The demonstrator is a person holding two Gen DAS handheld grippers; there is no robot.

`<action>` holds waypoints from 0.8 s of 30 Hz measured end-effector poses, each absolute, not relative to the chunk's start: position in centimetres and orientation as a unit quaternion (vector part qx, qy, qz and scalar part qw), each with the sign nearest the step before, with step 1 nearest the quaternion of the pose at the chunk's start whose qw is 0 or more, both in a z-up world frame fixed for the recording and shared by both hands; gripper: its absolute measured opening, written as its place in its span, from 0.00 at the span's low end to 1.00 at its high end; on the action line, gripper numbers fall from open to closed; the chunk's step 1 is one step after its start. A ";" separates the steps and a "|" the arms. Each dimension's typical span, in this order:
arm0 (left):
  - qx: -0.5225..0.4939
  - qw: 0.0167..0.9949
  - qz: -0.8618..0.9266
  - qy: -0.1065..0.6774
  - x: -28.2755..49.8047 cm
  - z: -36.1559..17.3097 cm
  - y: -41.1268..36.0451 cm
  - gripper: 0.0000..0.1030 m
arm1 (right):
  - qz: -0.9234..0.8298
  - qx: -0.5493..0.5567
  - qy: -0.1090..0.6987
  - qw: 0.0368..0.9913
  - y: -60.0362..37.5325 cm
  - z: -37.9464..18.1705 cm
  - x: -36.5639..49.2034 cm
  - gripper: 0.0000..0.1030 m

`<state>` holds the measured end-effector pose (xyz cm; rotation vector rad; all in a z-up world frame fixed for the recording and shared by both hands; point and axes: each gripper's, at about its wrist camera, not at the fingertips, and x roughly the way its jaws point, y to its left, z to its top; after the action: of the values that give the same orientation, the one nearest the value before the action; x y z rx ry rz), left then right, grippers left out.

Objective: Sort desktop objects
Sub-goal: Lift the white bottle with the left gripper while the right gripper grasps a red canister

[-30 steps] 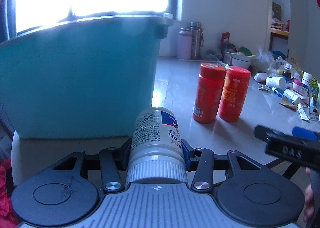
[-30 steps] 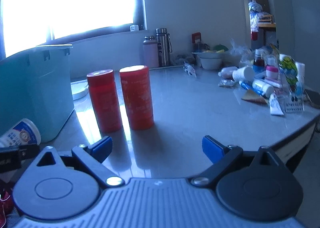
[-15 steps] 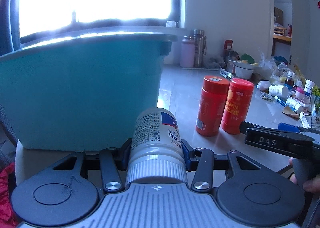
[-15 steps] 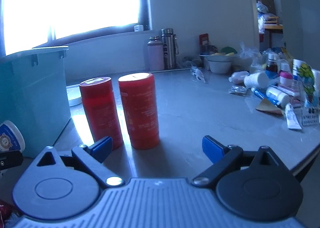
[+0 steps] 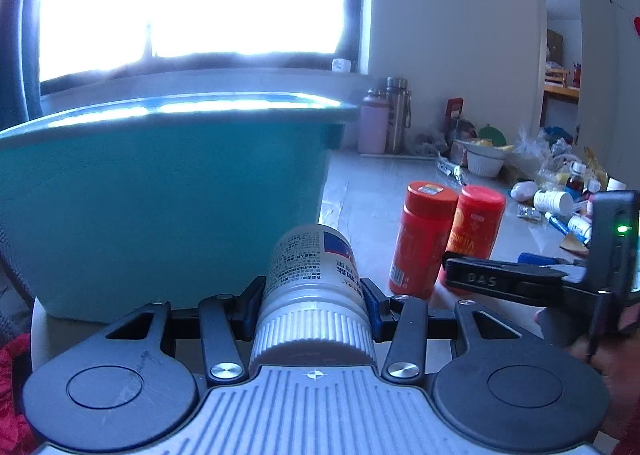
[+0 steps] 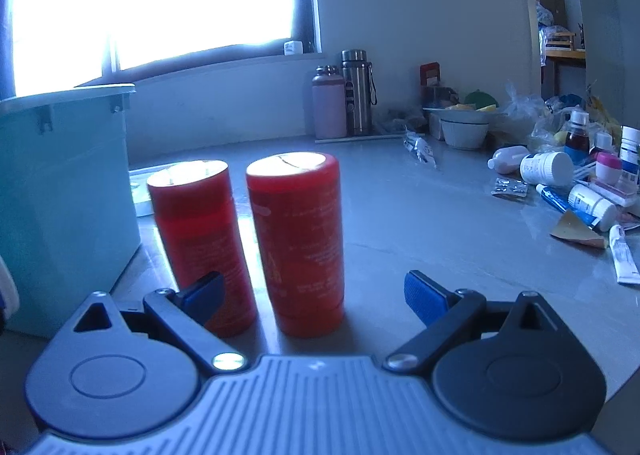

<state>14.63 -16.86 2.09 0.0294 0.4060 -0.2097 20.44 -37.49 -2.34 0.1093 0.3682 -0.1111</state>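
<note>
Left tongs were clamped on a white pill bottle, lying cap-end toward the camera, held just in front of the teal bin. Right tongs were wide open with nothing in them, lined up on the two red bottles standing side by side on the table, right of the bin.
</note>
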 end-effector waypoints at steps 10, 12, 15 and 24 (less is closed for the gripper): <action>0.006 0.972 -0.114 0.208 15.2 1.8 -17.1 0.47 | -0.069 0.054 0.193 0.977 -38.2 -2.5 23.5 0.94; 0.006 0.971 -0.115 0.207 15.4 1.7 -17.2 0.47 | -0.071 0.053 0.194 0.977 -38.2 -2.5 24.1 0.94; 0.009 0.972 -0.117 0.204 15.5 1.7 -17.3 0.47 | -0.075 0.054 0.211 0.973 -38.1 -2.5 25.4 0.94; 0.004 0.972 -0.117 0.205 15.7 1.8 -17.3 0.47 | -0.049 0.058 0.231 0.970 -37.9 -2.2 26.8 0.49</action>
<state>15.73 -17.26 1.85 0.0088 0.4135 -0.2364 26.79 -37.89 -2.23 0.1177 0.4676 -0.0999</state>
